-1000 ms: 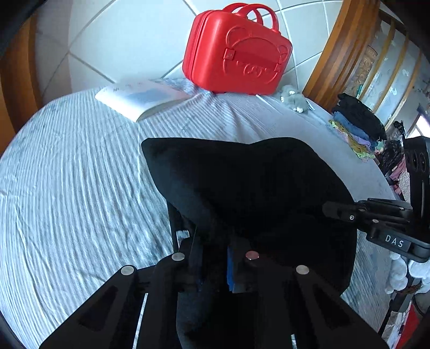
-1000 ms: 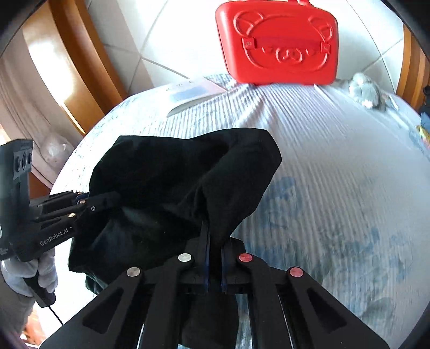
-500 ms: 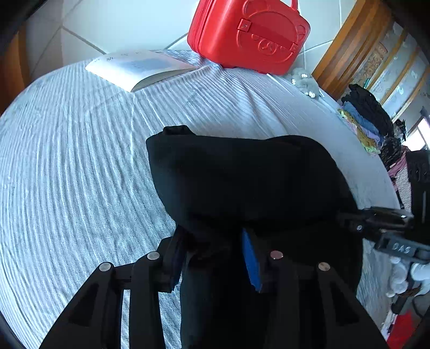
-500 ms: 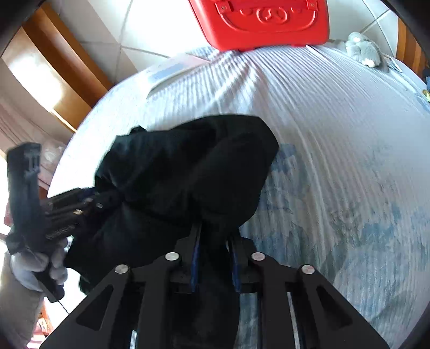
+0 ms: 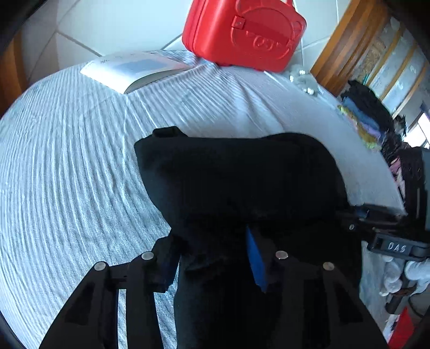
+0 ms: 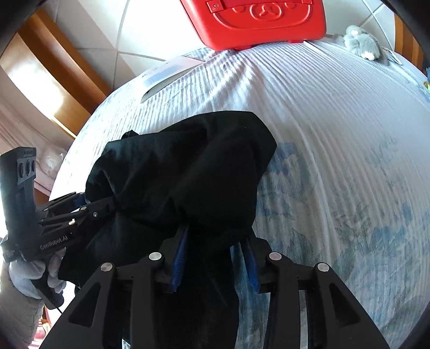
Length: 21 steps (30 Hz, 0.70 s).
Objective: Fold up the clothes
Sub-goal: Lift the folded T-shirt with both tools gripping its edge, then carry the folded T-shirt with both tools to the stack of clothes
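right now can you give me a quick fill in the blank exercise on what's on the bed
1. The garment lying between both grippers is ____ in colour.
2. The case at the far end of the bed is ____ in colour.
3. The face embossed on the case is that of a ____.
4. The grey item to the right of the case is a ____ toy.

Missing words: black; red; bear; plush

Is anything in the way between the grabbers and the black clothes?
No. The black garment lies right between the fingers of the left gripper and the right gripper, both spread open. The red case and book sit far back on the bed.
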Each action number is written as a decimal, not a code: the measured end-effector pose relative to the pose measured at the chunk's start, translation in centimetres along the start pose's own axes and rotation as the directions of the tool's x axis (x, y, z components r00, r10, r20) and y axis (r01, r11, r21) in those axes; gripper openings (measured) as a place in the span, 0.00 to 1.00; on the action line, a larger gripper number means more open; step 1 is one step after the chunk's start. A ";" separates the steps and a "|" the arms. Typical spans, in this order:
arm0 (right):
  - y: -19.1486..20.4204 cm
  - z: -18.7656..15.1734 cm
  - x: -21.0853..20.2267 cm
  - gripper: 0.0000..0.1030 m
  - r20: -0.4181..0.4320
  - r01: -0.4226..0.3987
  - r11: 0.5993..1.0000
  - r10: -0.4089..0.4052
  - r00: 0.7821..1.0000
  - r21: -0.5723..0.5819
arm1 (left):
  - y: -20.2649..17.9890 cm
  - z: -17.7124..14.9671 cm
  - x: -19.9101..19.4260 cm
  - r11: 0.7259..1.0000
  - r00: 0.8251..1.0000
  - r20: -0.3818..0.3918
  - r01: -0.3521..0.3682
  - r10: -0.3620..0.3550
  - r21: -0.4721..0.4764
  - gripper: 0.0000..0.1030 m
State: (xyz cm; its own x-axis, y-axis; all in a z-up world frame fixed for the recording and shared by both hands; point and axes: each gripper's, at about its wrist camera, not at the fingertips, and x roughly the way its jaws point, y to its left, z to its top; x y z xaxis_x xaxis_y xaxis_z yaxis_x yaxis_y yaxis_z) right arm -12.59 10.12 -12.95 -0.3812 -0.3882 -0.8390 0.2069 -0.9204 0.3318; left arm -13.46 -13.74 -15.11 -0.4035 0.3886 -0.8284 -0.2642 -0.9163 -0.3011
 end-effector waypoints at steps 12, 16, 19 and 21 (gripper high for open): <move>1.3 0.1 0.7 0.11 0.039 0.002 0.998 0.001 0.999 -0.067 | -0.1 -0.9 -0.6 1.000 0.999 0.050 0.005 -0.005 -0.002 0.16; 2.5 -0.2 -0.8 0.08 0.088 0.028 0.995 -0.020 0.996 -0.096 | -1.5 -0.7 -1.5 0.999 0.990 0.135 -0.035 0.029 0.042 0.12; 2.8 -0.2 -3.7 0.08 0.155 0.028 0.994 -0.011 0.988 -0.104 | -2.4 -0.5 -3.6 0.998 0.981 0.194 -0.028 0.015 0.062 0.11; 3.2 -0.2 -5.5 0.08 0.192 0.041 0.991 -0.016 0.981 -0.124 | -3.5 -0.1 -5.2 0.996 0.974 0.227 -0.021 0.002 0.082 0.11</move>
State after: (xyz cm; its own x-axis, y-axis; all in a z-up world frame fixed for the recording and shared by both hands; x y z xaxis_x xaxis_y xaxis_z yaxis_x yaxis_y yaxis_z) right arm -9.60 9.32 -7.36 -0.5507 -0.3749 -0.7457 0.3016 -0.9225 0.2410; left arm -10.36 -12.55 -9.79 -0.5924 0.3984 -0.7003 -0.3261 -0.9134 -0.2437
